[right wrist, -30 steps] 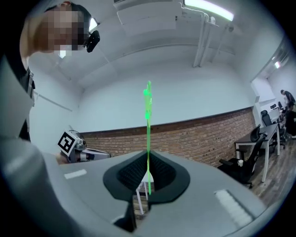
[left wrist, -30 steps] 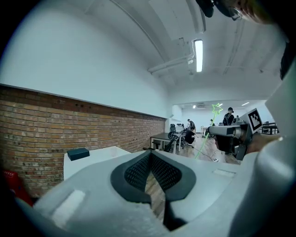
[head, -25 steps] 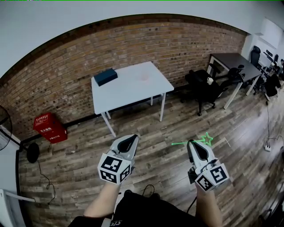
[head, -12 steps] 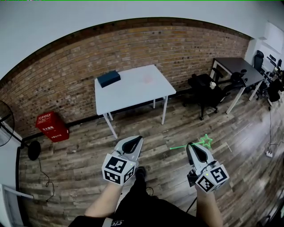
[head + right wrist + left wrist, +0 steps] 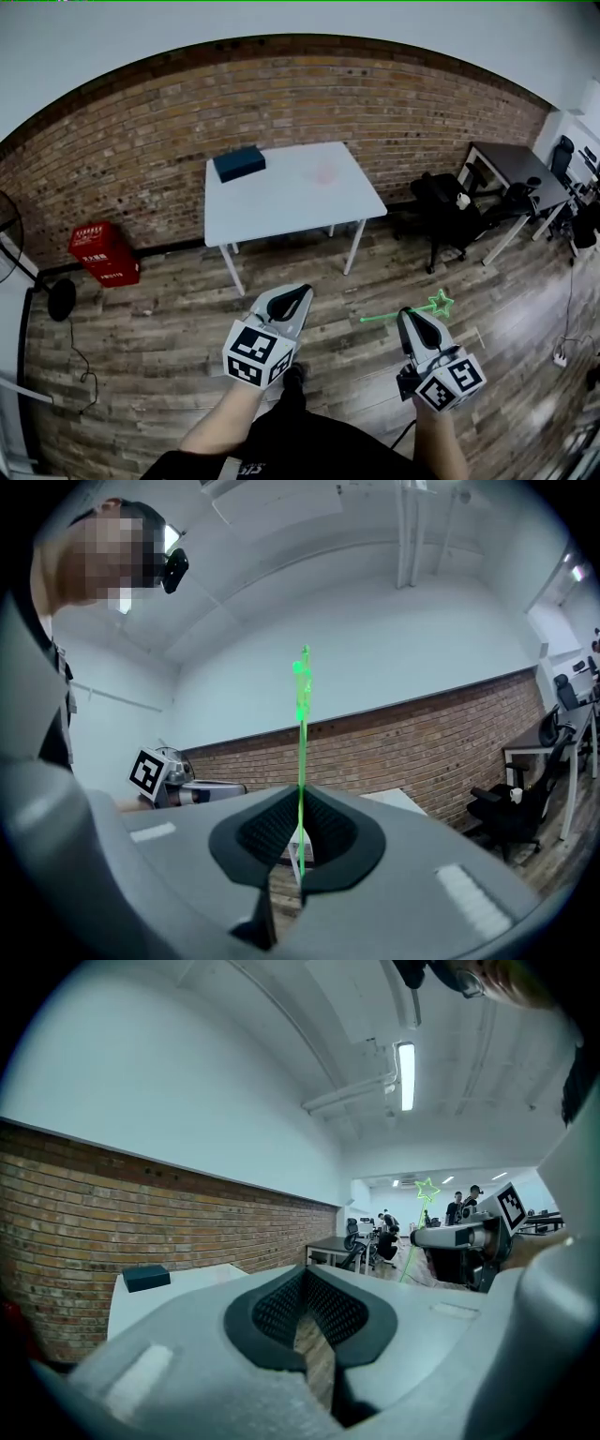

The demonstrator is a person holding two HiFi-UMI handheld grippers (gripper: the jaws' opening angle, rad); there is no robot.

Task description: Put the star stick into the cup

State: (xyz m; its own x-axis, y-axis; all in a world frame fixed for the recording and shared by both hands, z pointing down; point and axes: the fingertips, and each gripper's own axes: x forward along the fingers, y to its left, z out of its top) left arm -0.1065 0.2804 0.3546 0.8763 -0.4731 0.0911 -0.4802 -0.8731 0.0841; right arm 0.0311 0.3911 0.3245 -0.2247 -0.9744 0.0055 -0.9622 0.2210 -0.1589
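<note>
1. The left gripper [image 5: 296, 298] is held level over the wood floor, its jaws closed on nothing.
2. Well ahead, a pale cup [image 5: 325, 172] stands on the white table [image 5: 272, 206].
3. The right gripper [image 5: 411, 317] clamps the green star stick [image 5: 384, 316] crosswise.
4. The carrying step appears to be in hand. The next move likely calls for reaching the table and aiming the stick down into the cup.

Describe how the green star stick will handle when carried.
Probably very light: the star stick is a thin rod. Likely wobbles, its star far beyond the right gripper. May swivel, pinched at one narrow spot.
</note>
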